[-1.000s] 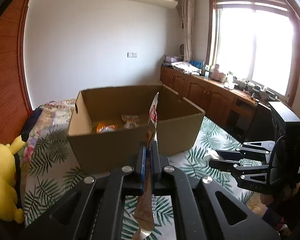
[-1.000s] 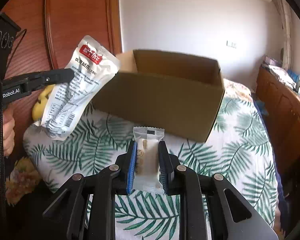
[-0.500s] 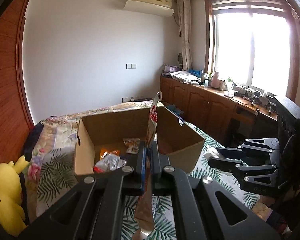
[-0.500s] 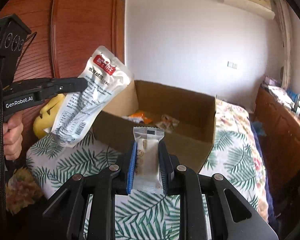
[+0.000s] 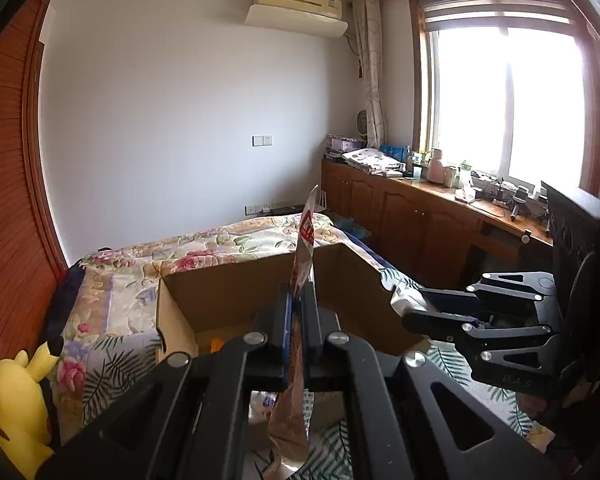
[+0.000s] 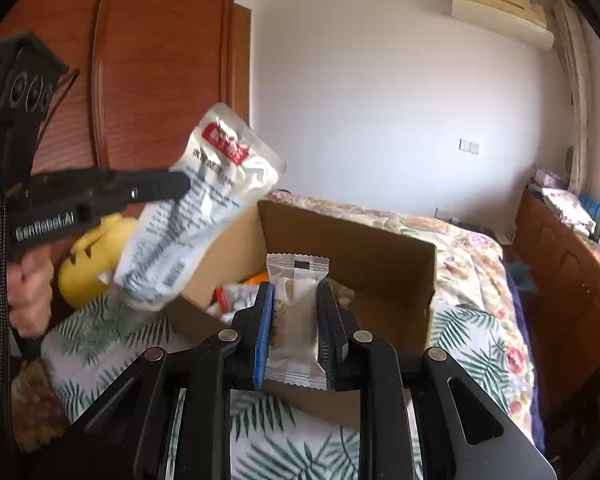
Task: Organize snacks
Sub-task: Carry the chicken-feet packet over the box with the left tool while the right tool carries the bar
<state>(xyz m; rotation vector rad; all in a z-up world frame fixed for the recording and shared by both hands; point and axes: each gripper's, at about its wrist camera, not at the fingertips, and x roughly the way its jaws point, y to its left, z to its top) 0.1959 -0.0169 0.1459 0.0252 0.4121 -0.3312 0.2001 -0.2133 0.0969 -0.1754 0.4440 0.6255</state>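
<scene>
Two grippers (image 6: pixel 296 320) (image 6: pixel 180 184), two held snack packets (image 6: pixel 298 320) (image 6: pixel 196 216), one cardboard box (image 6: pixel 380 264), one yellow plush (image 5: pixel 16 408).

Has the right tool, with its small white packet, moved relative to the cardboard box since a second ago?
Yes. The right tool rose: the cardboard box sits lower in its view, with the inside now showing behind the small white packet.

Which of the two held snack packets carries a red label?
The larger white pouch in the left gripper has a red label near its top. The small biscuit packet in the right gripper is plain whitish with a dark mark.
</scene>
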